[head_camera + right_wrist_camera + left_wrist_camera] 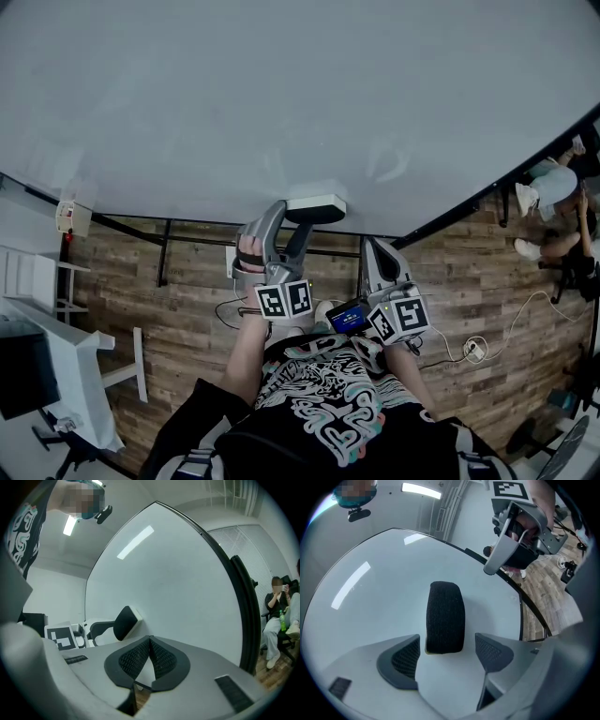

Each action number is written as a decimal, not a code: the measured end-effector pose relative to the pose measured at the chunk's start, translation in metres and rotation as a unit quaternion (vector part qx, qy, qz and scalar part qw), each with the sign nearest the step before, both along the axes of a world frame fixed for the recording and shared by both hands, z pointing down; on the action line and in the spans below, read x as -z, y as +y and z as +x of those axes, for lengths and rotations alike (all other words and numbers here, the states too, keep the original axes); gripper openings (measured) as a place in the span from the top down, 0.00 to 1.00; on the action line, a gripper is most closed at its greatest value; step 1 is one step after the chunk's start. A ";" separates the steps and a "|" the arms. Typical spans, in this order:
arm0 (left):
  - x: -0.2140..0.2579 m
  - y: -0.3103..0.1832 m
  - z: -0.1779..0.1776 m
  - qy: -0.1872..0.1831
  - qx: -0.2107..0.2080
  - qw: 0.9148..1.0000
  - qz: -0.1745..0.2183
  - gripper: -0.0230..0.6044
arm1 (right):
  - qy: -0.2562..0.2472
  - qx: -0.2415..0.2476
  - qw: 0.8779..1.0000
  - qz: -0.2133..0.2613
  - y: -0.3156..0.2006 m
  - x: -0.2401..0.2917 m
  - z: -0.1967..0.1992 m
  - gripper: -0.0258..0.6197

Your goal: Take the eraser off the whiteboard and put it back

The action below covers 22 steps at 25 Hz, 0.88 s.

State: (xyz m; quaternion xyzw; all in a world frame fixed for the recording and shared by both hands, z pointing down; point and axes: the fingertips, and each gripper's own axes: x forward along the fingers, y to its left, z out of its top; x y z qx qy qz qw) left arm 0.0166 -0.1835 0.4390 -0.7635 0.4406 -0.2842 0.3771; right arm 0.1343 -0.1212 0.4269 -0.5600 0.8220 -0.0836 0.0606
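Note:
The eraser, black felt with a white back, sits flat on the whiteboard. In the left gripper view the eraser stands between the jaws of my left gripper, with a gap on each side. That gripper is open and its pads do not press on the eraser. My right gripper hangs to the right of it, near the board, shut with nothing in it. Its pads meet in the right gripper view, where the eraser shows farther left on the whiteboard.
The board's black frame runs along its right edge. People sit beyond it at the right. White furniture stands at the left on the wood floor, and a cable lies at the right.

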 end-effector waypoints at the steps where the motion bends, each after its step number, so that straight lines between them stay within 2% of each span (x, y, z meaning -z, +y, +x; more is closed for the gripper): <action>1: -0.001 0.002 -0.001 0.001 -0.002 1.000 -0.002 0.40 | 0.000 0.000 1.000 -0.001 0.001 0.000 -0.001 0.94; 6: -0.003 0.012 -0.009 0.025 -0.006 0.999 -0.021 0.40 | 0.002 0.000 1.000 -0.001 0.007 0.001 -0.007 0.94; 9: -0.006 0.019 -0.020 0.056 0.001 0.998 -0.041 0.40 | -0.007 -0.002 1.000 0.000 0.014 0.002 -0.010 0.94; 12: -0.006 0.027 -0.036 0.098 0.012 0.993 -0.061 0.40 | -0.023 -0.002 1.000 0.004 0.023 0.005 -0.014 0.94; 18: 0.000 0.053 -0.063 0.169 0.023 0.981 -0.088 0.44 | -0.004 0.006 1.000 0.000 0.050 0.006 -0.035 0.94; 19: 0.001 0.060 -0.065 0.181 0.018 0.979 -0.093 0.47 | -0.001 0.007 1.000 0.000 0.055 0.006 -0.038 0.94; 20: 0.004 0.067 -0.067 0.194 0.010 0.976 -0.097 0.59 | 0.001 0.006 1.000 -0.001 0.061 0.005 -0.040 0.94; 21: 0.006 0.074 -0.068 0.207 0.000 0.973 -0.103 0.76 | 0.002 0.004 1.000 -0.003 0.066 0.004 -0.042 0.94; 22: 0.008 0.081 -0.068 0.220 -0.010 0.969 -0.111 0.82 | 0.003 0.001 1.000 -0.005 0.071 0.004 -0.043 0.94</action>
